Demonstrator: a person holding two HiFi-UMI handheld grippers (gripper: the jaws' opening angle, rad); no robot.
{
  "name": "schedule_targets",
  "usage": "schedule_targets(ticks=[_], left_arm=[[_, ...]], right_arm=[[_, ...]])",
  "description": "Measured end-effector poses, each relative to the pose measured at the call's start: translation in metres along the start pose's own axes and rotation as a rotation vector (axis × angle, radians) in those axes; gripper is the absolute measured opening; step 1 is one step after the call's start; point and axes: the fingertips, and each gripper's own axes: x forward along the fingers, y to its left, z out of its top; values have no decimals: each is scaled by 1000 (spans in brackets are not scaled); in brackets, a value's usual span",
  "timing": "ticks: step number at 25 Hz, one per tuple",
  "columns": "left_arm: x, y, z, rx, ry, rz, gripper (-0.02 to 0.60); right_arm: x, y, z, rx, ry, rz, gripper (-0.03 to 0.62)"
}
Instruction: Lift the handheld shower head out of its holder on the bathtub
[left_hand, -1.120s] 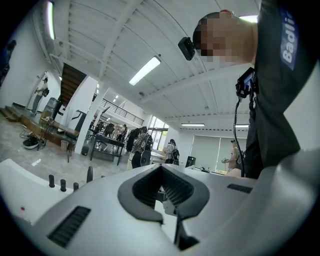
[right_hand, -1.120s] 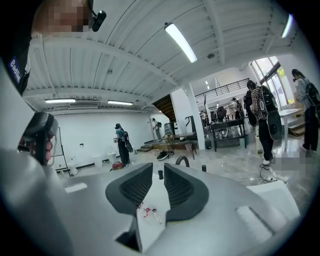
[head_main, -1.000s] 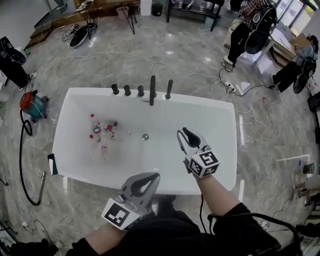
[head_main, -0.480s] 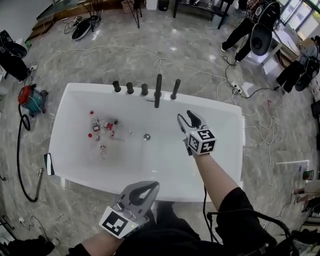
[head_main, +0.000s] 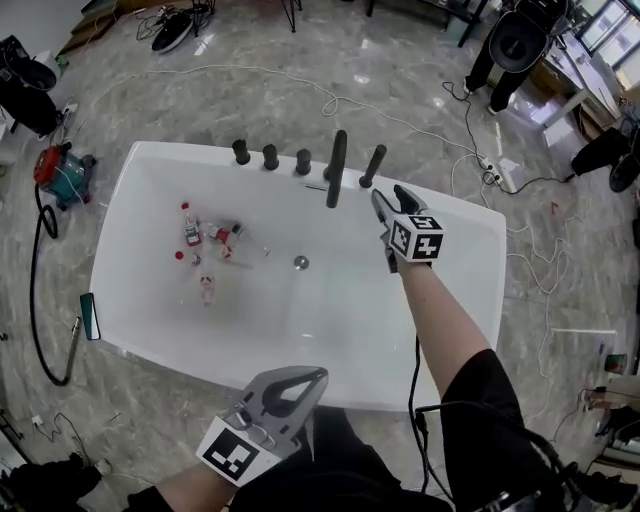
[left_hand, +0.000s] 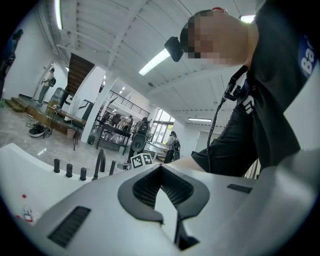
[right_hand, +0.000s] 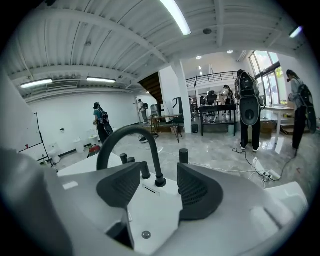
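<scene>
The handheld shower head (head_main: 372, 166) is a dark upright cylinder in its holder on the far rim of the white bathtub (head_main: 460, 300), right of the arched spout (head_main: 336, 168). My right gripper (head_main: 389, 202) hovers over the tub just in front of and to the right of it, apart from it. Its jaws are opening and nothing is between them. In the right gripper view the shower head (right_hand: 183, 156) stands beyond the right pad, the spout (right_hand: 131, 142) beyond the left. My left gripper (head_main: 287, 385) is shut and empty at the tub's near rim.
Three dark knobs (head_main: 270, 157) line the far rim left of the spout. Small bottles (head_main: 205, 250) lie in the tub left of the drain (head_main: 300, 263). A red vacuum (head_main: 55, 170), hoses and cables (head_main: 500, 170) lie on the marble floor. People stand at the back.
My right gripper has moved across the tub toward the far rim and the shower head, and its jaws have spread. The left gripper has sunk a little by the near rim.
</scene>
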Motion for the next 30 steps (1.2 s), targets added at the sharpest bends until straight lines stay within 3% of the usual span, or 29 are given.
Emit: schedule_targets(ticks=[16, 24, 30], left_arm=[[4, 56, -54, -38, -11, 77, 0], [2, 78, -82, -53, 3, 110, 0], [-7, 88, -95, -53, 8, 143, 0]], right_arm=[[104, -62, -35, -20, 57, -76, 216], [148, -83, -27, -102, 97, -127, 216], [165, -88, -26, -72, 93, -180, 208]])
